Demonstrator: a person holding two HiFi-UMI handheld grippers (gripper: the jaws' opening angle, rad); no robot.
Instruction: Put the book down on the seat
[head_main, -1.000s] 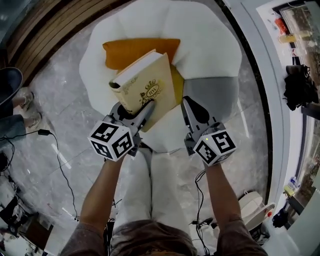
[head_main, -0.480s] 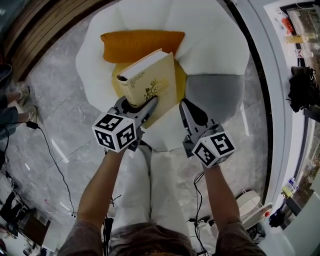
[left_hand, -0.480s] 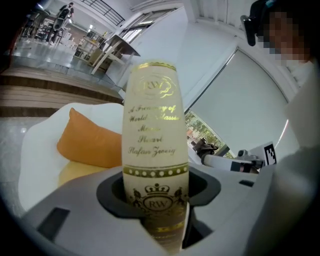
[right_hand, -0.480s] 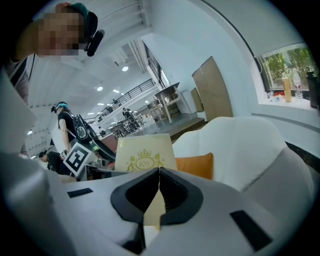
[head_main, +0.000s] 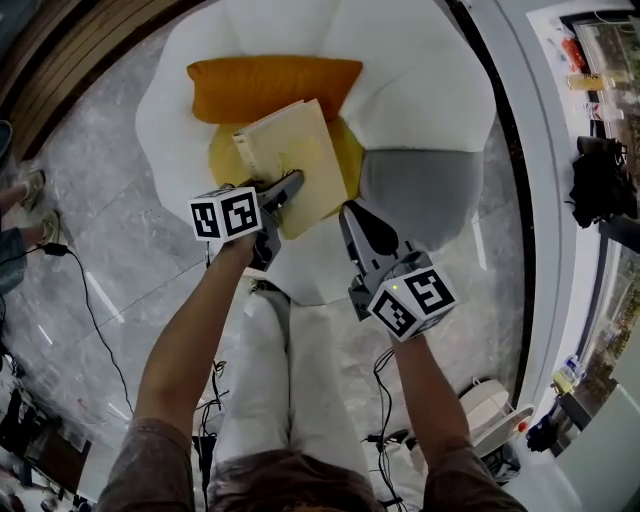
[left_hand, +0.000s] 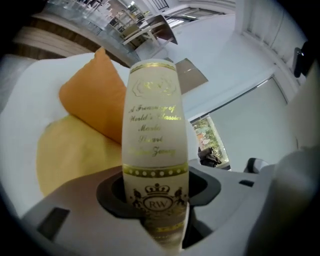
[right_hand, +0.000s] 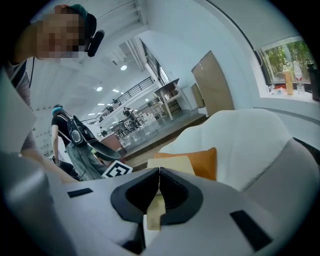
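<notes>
The cream book (head_main: 292, 158) with gold print is low over the chair's yellow seat (head_main: 222, 158), its cover nearly flat; I cannot tell whether it touches. My left gripper (head_main: 284, 186) is shut on the book's spine at its near corner. In the left gripper view the spine (left_hand: 154, 125) stands between the jaws of the left gripper (left_hand: 155, 200), with the yellow seat (left_hand: 70, 155) to its left. My right gripper (head_main: 350, 214) hangs to the right over the chair's front, shut and empty. Its closed tips (right_hand: 159, 176) point towards the book (right_hand: 171, 163).
An orange cushion (head_main: 272, 85) leans on the white chair's back (head_main: 420, 70), just beyond the book. A grey pad (head_main: 425, 195) lies at the seat's right. Cables (head_main: 95, 300) run over the marble floor. Another person's shoes (head_main: 28, 195) show far left, and a person (right_hand: 75, 142) stands behind.
The book has gone forward and down from a raised tilt to nearly flat over the yellow seat. Both grippers moved forward with it, and the left one turned.
</notes>
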